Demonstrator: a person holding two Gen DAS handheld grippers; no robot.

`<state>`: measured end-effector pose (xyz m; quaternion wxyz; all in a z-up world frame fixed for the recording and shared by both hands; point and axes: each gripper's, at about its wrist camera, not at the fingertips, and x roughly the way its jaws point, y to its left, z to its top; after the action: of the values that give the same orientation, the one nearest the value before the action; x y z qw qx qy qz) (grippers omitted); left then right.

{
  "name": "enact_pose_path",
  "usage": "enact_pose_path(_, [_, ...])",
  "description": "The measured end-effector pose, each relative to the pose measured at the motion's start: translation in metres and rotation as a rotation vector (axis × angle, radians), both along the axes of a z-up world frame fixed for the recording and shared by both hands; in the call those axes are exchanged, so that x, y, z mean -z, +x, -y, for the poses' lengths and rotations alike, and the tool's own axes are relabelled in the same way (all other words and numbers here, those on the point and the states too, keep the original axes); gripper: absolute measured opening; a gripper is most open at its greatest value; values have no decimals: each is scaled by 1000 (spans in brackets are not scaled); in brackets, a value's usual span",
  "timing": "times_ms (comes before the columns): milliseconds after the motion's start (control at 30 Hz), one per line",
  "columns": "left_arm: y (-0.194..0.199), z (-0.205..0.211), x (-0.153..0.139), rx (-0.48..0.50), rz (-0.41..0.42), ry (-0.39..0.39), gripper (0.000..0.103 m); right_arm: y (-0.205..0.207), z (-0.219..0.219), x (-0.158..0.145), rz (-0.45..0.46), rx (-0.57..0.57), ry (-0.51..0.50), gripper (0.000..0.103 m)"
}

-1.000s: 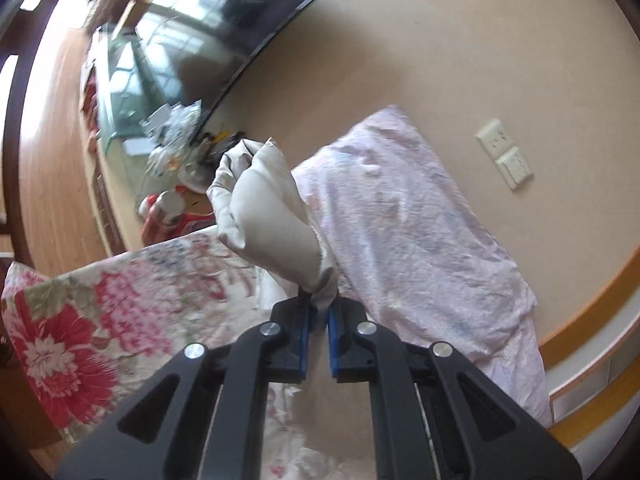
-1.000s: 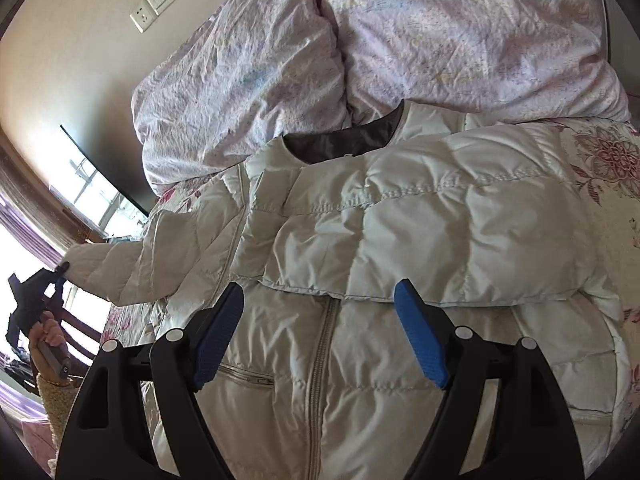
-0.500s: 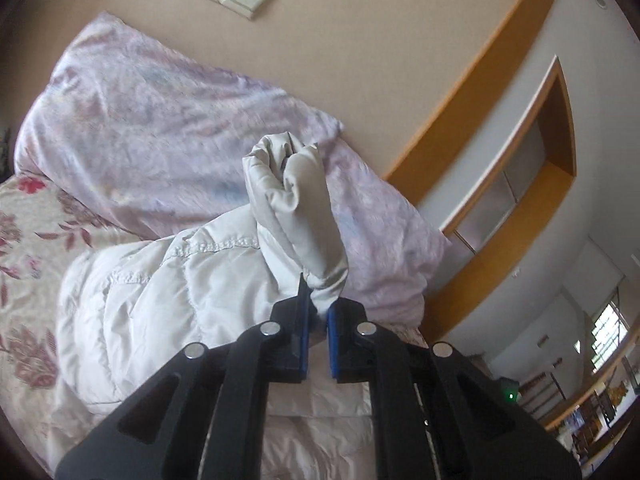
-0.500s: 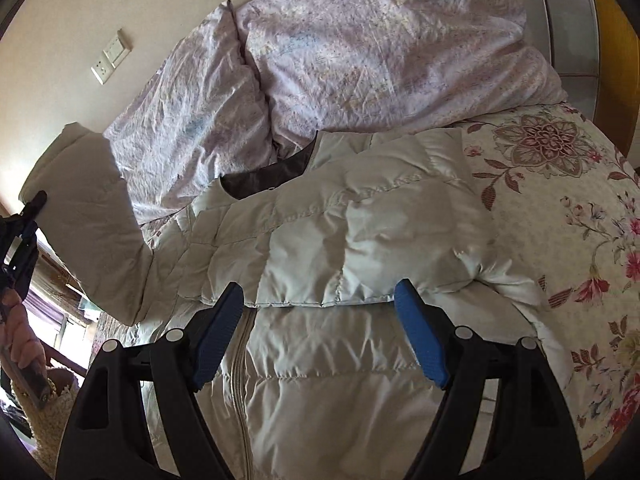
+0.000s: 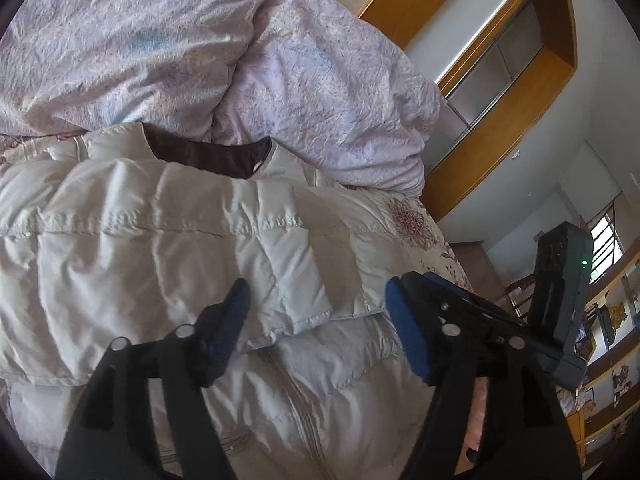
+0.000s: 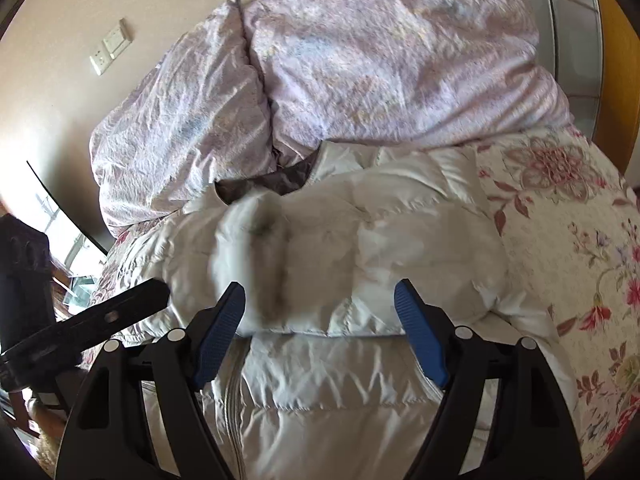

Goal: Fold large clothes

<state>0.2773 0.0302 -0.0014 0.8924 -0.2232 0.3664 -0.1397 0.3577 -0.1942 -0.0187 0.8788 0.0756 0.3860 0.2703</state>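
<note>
A puffy cream down jacket (image 5: 168, 248) lies spread on the bed, its quilted shell glossy and ridged with stitched seams, collar turned toward the head of the bed so the dark brown lining (image 5: 208, 156) shows. A sleeve (image 5: 280, 264) is folded flat across the chest, cuff ending near the middle, above the zipper (image 5: 304, 408) that runs down toward the foot edge. In the right wrist view a pale sleeve end (image 6: 256, 264) appears blurred over the chest.

The left tool (image 5: 316, 320) hovers over the folded sleeve with its blue ribbed pads (image 5: 408, 332) spread wide and nothing between them. Just right of it in the same view sits the right tool (image 5: 560, 292), a boxy black body with a small green light. From its own camera the right tool (image 6: 320, 320) is likewise parted wide, pads empty, above the jacket's midline.

Behind the collar, bunched against the head of the bed, is a crinkled lilac duvet (image 6: 360, 60). Toward the right edge of the bed the floral bedspread (image 6: 580, 220) shows, matte and finely textured.
</note>
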Motion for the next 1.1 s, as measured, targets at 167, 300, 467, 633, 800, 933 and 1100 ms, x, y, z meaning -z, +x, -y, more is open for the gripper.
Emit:
enact_pose_path(167, [-17,-79,-26,-217,40,152,80,-7,-55,-12,102,-169,-41,56])
enact_pose_path(300, [-18,-127,-19,-367,-8,230,80,0,-108,-6,166,-266,-123,43])
enact_pose_path(467, [-14,-152,6,-444,-61,342,80,20,-140,21,196,-284,-205,35])
enact_pose_path(633, [-1,-159,38,-455,-115,422,80,41,-137,55,153,-266,-252,32])
enact_pose_path(800, [7,-167,64,-462,-136,428,83,46,-137,71,161,-272,-243,32])
enact_pose_path(933, [11,-167,74,-462,-131,444,86,54,-133,80,136,-277,-192,32])
enact_pose_path(1100, [18,-171,84,-469,-157,435,91,63,-127,84,79,-286,-125,32])
